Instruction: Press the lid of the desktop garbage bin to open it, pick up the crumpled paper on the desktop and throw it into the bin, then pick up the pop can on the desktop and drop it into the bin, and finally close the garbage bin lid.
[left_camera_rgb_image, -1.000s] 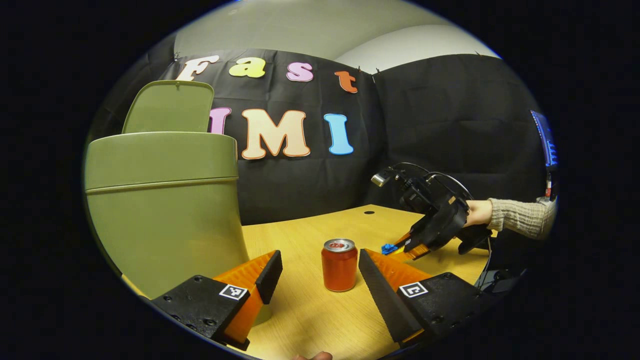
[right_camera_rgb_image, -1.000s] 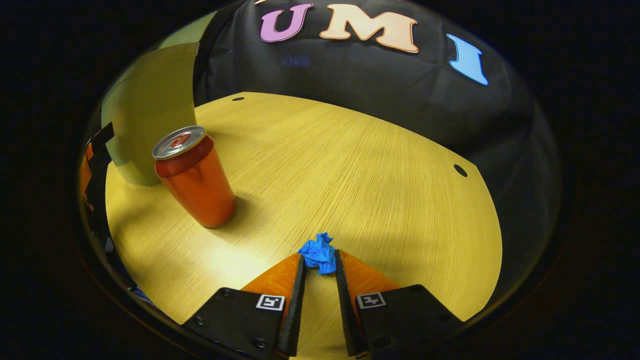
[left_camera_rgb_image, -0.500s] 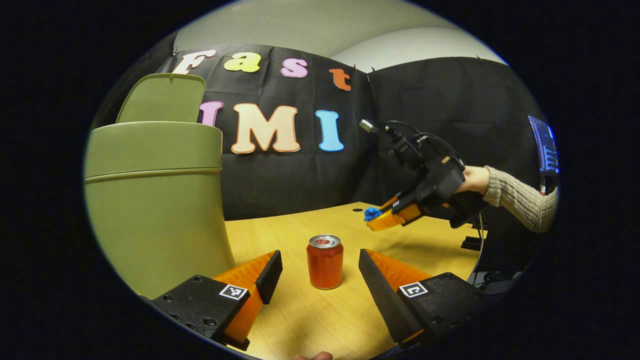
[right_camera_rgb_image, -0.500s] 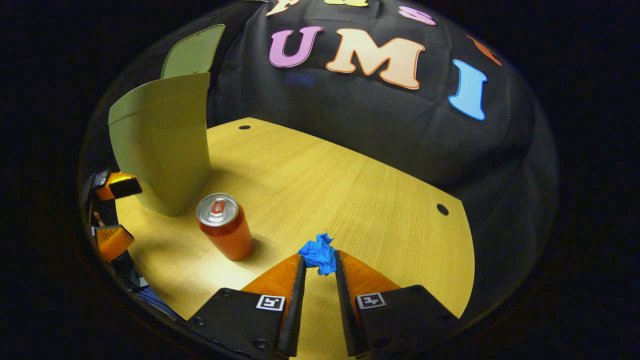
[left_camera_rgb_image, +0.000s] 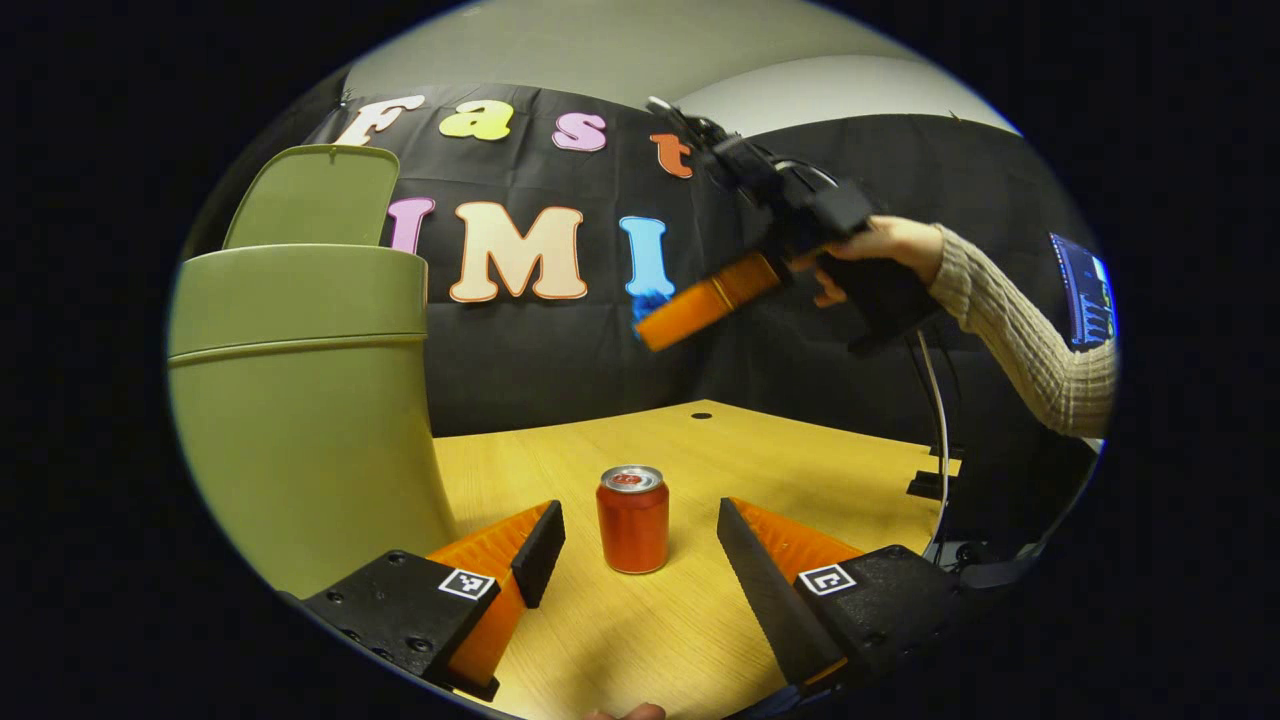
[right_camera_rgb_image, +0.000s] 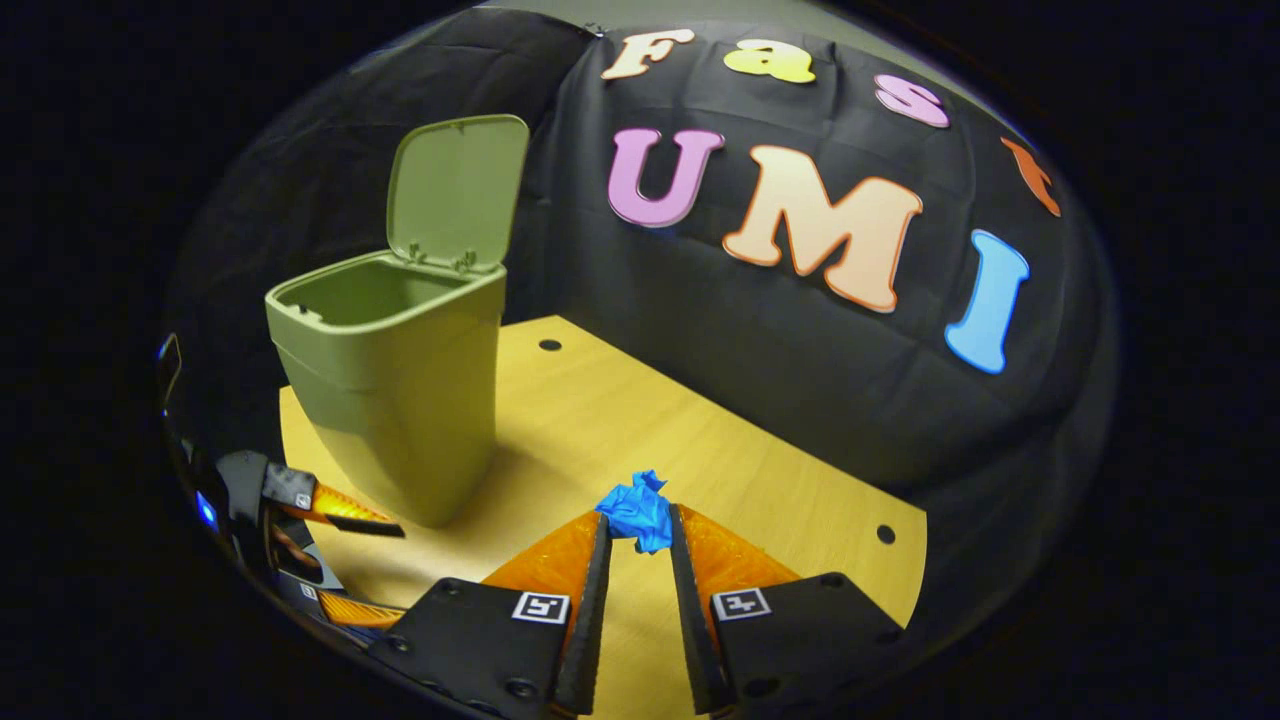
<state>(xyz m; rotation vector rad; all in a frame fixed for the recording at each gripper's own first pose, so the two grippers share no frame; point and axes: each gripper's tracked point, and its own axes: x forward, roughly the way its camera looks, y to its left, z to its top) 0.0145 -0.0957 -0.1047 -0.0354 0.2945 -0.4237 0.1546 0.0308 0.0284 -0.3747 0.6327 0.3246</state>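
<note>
In the right gripper view, the blue paper (right_camera_rgb_image: 637, 514) is pinched between the tips of the right gripper (right_camera_rgb_image: 637, 535), whose jaws are narrowed onto it on both sides, and it is held in the air well above the desk (right_camera_rgb_image: 640, 430). Beyond and to the left, the bin (right_camera_rgb_image: 395, 385) is seen standing on the desk with its lid (right_camera_rgb_image: 457, 190) swung upright, so the mouth is exposed; no rubbish can be made out inside, though the bottom is hidden.

In the left gripper view, the left gripper (left_camera_rgb_image: 640, 540) is held low over the desk with its jaws wide and nothing between them. The can (left_camera_rgb_image: 632, 518) is seen upright just beyond the fingertips, untouched, with the bin close on the left. Farther off, the right gripper is seen raised by a sleeved hand (left_camera_rgb_image: 880, 250), to the right of the bin and not yet over it.

The lid-opening is judged done and the paper picked up. Left to do: the paper dropped in, the can binned, the lid closed.
</note>
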